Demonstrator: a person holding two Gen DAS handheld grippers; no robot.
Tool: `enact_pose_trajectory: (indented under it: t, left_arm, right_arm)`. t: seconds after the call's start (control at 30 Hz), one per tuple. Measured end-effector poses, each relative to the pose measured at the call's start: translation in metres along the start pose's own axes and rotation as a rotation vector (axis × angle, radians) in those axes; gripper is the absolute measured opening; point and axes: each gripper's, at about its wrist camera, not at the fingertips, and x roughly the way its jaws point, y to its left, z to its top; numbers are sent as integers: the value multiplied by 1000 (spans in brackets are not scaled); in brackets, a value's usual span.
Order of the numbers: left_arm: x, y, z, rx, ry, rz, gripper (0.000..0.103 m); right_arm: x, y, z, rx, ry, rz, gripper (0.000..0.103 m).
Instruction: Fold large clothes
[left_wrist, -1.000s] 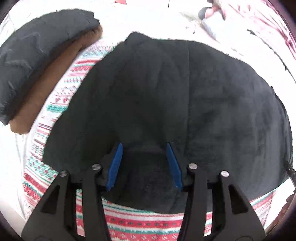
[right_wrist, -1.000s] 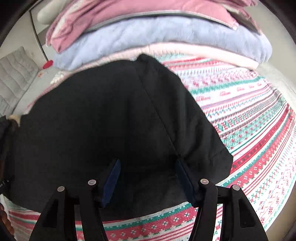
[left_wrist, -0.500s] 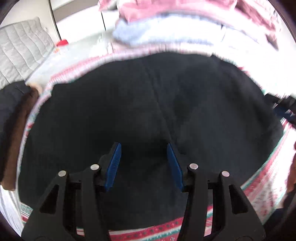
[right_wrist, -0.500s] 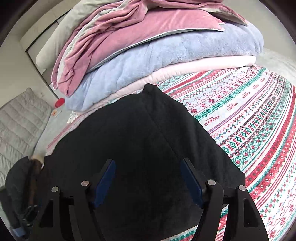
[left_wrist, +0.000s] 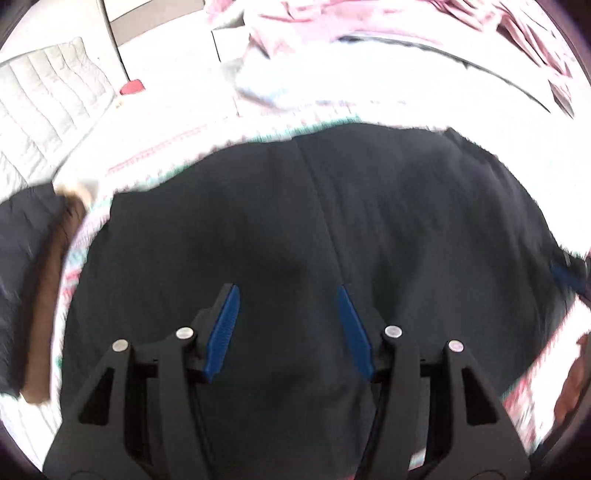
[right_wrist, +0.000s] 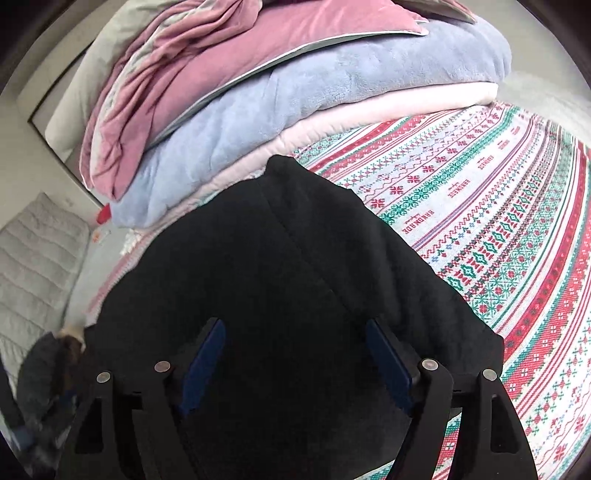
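A large black fleece garment (left_wrist: 295, 229) lies folded flat on the patterned bedspread (right_wrist: 498, 229); it also fills the lower middle of the right wrist view (right_wrist: 280, 295). My left gripper (left_wrist: 288, 299) is open and empty, its blue pads (left_wrist: 225, 325) hovering over the garment's near part. My right gripper (right_wrist: 295, 339) is open and empty, above the garment near its right edge. The far right edge of the left wrist view shows part of the other gripper (left_wrist: 569, 277).
A stack of folded blankets, pink (right_wrist: 229, 70), lilac (right_wrist: 295, 110) and pale pink, lies at the back of the bed. A dark jacket with brown lining (left_wrist: 40, 280) lies to the left. A grey quilted pad (right_wrist: 33, 273) and a small red object (right_wrist: 103, 216) lie beyond.
Both grippers have lifted and tilted up over the garment; the left view swung from the garment's left side toward the blanket stack. Both stayed open and empty.
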Motion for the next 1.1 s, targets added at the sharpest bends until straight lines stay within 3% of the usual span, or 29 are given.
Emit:
enact_pose_trajectory:
  t: [0.07, 0.17, 0.23, 0.33, 0.47, 0.6, 0.9, 1.1]
  left_arm:
    - [17, 2, 26, -15, 24, -15, 58]
    - [48, 8, 44, -24, 63, 24, 58]
    - [73, 5, 43, -5, 97, 73, 58]
    - [98, 7, 28, -6, 121, 74, 62]
    - [102, 15, 27, -72, 139, 35, 66]
    - [107, 15, 30, -72, 153, 68, 71]
    - [101, 10, 23, -58, 105, 111, 71]
    - [73, 14, 20, -96, 95, 74, 69]
  right_arm:
    - [-1, -2, 3, 6, -9, -8, 80]
    - [-1, -5, 1, 14, -3, -9, 80]
    - [-2, -6, 1, 17, 3, -5, 80]
    - [-2, -6, 0, 13, 24, 14, 80]
    - [-1, -4, -1, -1, 42, 14, 80]
    - [-1, -5, -1, 6, 52, 27, 80]
    - [-9, -21, -3, 33, 66, 67, 80]
    - [-26, -42, 1, 49, -1, 33, 80]
